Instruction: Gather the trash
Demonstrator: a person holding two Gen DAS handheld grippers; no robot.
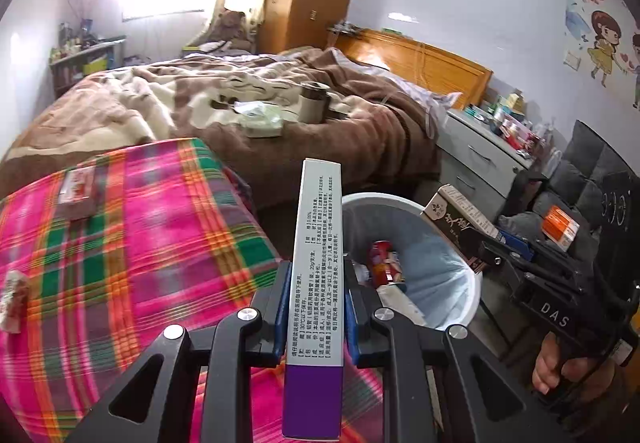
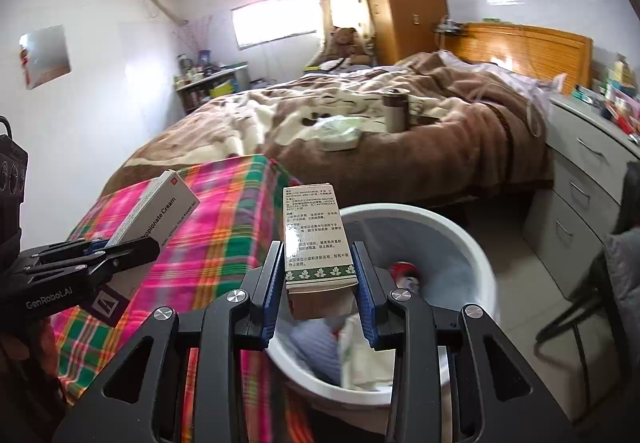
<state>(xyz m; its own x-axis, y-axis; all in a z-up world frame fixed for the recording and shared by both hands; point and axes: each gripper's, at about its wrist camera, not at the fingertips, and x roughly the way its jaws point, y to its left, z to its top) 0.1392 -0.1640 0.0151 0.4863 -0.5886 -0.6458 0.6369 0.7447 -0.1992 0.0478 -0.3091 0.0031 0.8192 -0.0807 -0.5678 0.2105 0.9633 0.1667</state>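
- Left claw (image 1: 316,307) is pinching a long, slim cream carton (image 1: 316,283), white card with a purple end, held upright just beside the bin (image 1: 472,283).
- Right claw (image 2: 319,291) is clamped on a shorter brown herbal box (image 2: 318,243), matte card with a leaf border, poised above the bin's rim (image 2: 476,239).
- Step in hand, as I judge it: dropping both cartons. Next I must bring each over the opening, then spread the pads.
- Bin is round, smooth white plastic with a thin liner and already holds wrappers.
- 2 more scraps, a wrapper (image 1: 78,193) and a crumpled packet (image 1: 14,301), lie on the plaid-covered surface (image 1: 140,243).
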